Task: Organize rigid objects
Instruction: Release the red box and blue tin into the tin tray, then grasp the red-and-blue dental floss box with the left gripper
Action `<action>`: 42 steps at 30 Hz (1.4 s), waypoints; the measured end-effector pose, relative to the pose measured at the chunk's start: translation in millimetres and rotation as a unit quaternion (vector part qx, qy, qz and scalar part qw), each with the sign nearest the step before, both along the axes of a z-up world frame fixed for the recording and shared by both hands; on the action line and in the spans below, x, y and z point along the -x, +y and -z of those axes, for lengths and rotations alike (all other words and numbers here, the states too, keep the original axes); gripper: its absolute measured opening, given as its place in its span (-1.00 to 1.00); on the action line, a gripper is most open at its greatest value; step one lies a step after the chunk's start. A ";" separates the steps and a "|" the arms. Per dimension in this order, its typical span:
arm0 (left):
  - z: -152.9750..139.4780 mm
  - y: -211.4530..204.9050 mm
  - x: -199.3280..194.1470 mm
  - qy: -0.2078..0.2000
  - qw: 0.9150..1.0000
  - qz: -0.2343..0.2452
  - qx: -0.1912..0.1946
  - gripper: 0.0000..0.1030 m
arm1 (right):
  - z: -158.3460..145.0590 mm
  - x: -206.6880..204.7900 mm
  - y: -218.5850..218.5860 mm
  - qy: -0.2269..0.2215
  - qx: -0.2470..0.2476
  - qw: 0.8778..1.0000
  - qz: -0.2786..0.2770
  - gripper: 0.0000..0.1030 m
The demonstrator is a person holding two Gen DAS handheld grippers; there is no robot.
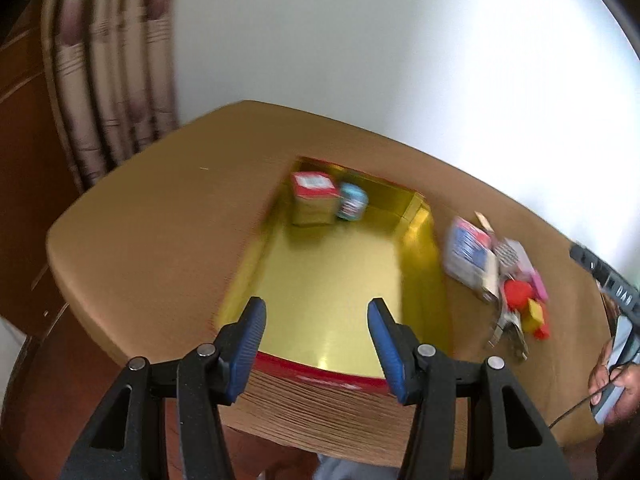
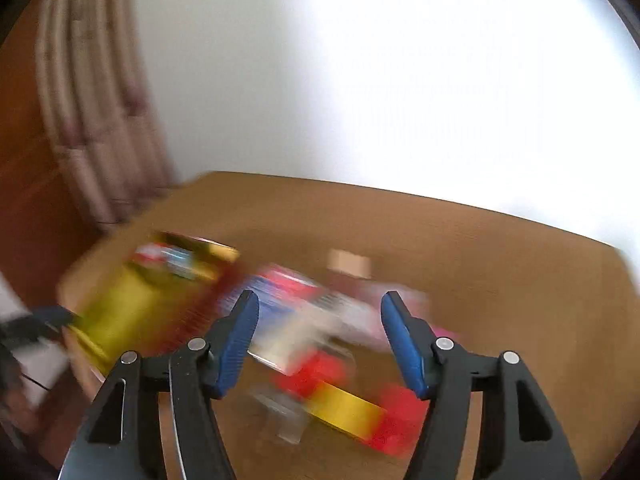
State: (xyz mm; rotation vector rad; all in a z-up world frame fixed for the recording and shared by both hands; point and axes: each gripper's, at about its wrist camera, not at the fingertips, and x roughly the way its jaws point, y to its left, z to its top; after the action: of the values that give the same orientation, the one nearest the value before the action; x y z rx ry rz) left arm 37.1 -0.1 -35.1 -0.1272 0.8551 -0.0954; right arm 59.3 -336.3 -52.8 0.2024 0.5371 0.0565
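Meanwhile the left gripper (image 1: 317, 336) is hovering with its ribbed blue pads apart and empty over a shiny gold-lined tray (image 1: 420, 248) sitting on the wooden table (image 1: 152, 216). A squarish carton (image 1: 313, 199) and a small round tin (image 1: 352, 201) are standing in its far corner. The right gripper (image 2: 320, 336) is gaping, empty, above blurred red and yellow blocks (image 2: 348, 400) lying right of the tray.

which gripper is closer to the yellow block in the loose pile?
Right. The right gripper hangs open just above the yellow block; the left gripper is open over the gold-lined red box, pile off to its side.
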 end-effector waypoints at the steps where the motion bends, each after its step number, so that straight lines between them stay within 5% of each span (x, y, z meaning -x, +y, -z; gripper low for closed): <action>1: 1.4 -9.3 0.5 0.005 1.000 0.017 -0.002 0.05 | 13.9 12.8 -18.2 0.015 0.025 0.999 0.027 0.19; 4: -1.6 -39.1 2.8 0.006 0.998 0.057 -0.011 0.05 | 56.7 35.2 -61.3 0.076 0.050 0.993 0.074 0.10; 10: -14.5 -100.2 -9.1 0.010 0.994 0.108 -0.022 0.05 | 102.4 60.4 -97.6 0.101 0.006 0.989 0.108 0.07; 18: -22.7 -174.6 -78.8 0.048 0.979 0.195 -0.034 0.05 | 104.7 69.6 -102.7 0.077 -0.023 0.992 0.098 0.08; 23: -1.2 -209.6 -133.8 0.113 0.961 0.249 -0.049 0.05 | 104.0 71.6 -107.1 0.067 -0.040 0.993 0.092 0.09; 32: 40.7 -226.4 -184.6 0.195 0.945 0.255 -0.068 0.05 | 103.1 74.2 -111.6 0.062 -0.061 0.993 0.084 0.12; 42: 54.8 -230.8 -201.9 0.205 0.940 0.260 -0.087 0.06 | 104.1 73.2 -111.7 0.064 -0.070 0.992 0.077 0.18</action>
State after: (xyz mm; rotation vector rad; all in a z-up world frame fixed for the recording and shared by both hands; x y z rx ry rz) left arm 239.0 -230.9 -89.9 0.2595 1.2960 -0.5016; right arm -13.9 -448.1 -156.9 0.3865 0.6443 -0.0690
